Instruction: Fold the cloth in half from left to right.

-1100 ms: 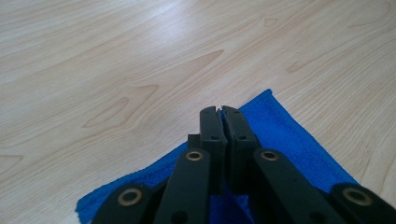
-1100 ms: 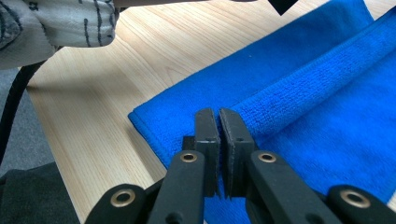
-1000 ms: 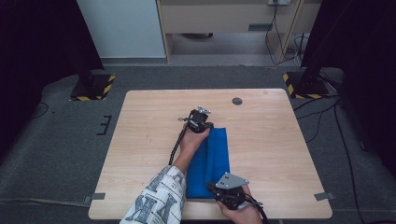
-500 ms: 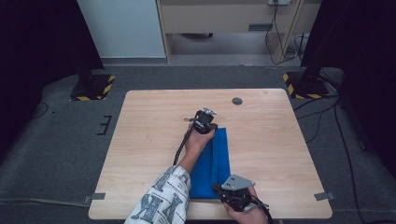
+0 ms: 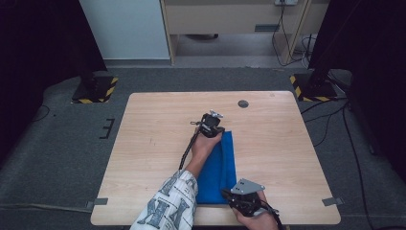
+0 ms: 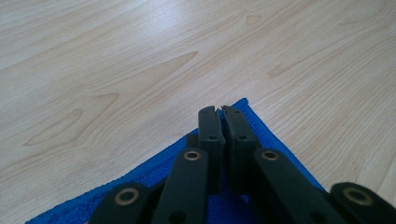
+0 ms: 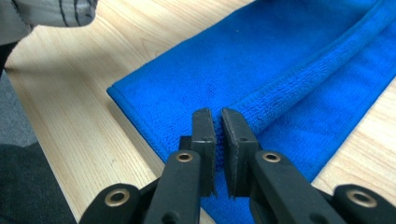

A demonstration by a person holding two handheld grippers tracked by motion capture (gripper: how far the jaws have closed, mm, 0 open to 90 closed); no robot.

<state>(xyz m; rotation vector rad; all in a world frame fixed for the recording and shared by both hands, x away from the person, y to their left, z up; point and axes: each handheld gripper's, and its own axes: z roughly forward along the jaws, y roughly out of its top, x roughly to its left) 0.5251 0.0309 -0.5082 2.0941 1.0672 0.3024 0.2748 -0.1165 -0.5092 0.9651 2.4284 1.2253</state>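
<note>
At the far corner of the cloth (image 6: 154, 177), my left tongs (image 6: 222, 109) are closed, jaws pressed together with only a hairline slit. The tips sit right over the cloth's corner. I can't tell whether any fabric is pinched. In the high view the left tongs (image 5: 210, 123) are at the cloth's far end near the table's middle, my left hand (image 5: 203, 146) lies over the cloth (image 5: 227, 163), and the cable (image 5: 187, 151) trails back beside my wrist.

My right tongs (image 7: 215, 114) have a narrow gap, and the jaws have just been opening a little. Nothing is between them. A raised fold of the cloth (image 7: 261, 60) runs up to the tips from the upper right, and cloth lies under the jaws. My patterned sleeve (image 7: 51, 11) shows at the top left of the right gripper view. In the high view the right tongs (image 5: 226, 193) are at the cloth's near right corner, close to the table's near edge, with my right hand (image 5: 256, 221) behind them.

The cloth is blue, a long narrow strip lying flat on the table (image 5: 153, 143). It runs from near the middle towards my side, a bit right of centre. My sleeve (image 5: 167, 206) covers its near left part. A small dark hole (image 5: 243, 103) sits near the far edge, well apart from the cloth.
</note>
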